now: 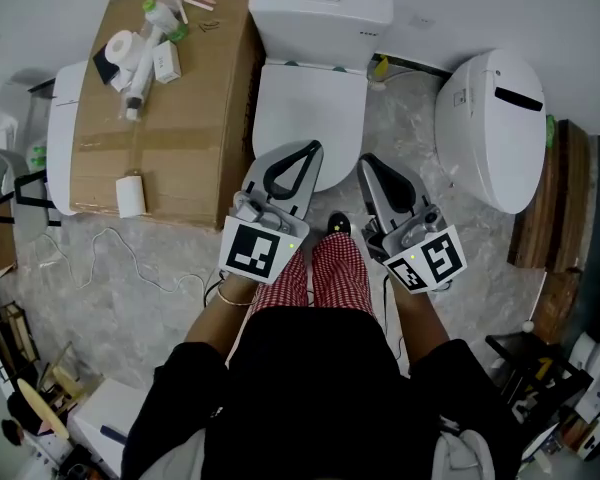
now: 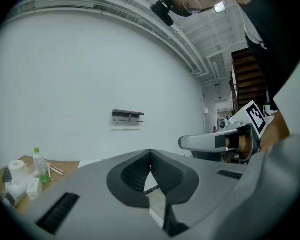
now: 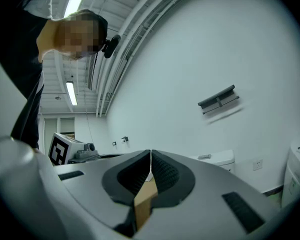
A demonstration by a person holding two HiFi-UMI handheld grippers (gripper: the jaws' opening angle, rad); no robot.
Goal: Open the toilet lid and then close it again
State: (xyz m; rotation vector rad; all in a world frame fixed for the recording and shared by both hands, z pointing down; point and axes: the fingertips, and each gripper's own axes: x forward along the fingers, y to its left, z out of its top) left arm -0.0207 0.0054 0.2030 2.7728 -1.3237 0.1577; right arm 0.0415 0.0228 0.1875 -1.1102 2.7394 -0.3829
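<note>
Cardboard box [image 1: 185, 118], paper roll [image 1: 130, 195], wall shelf [image 2: 128, 115]

Bright, even indoor light; ceiling lamp [image 3: 70, 93] glares; both gripper views fisheye-bent, black vignette corners.

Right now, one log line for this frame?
toilet lid: down | left gripper: shut, empty, over lid's front edge | right gripper: shut, empty, beside it

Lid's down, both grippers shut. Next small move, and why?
Probably open the left gripper and dip it to the front edge of the toilet lid. The lid lies closed. This gripper and the right gripper hang near its front, jaws together on nothing, pointed at the wall.
</note>
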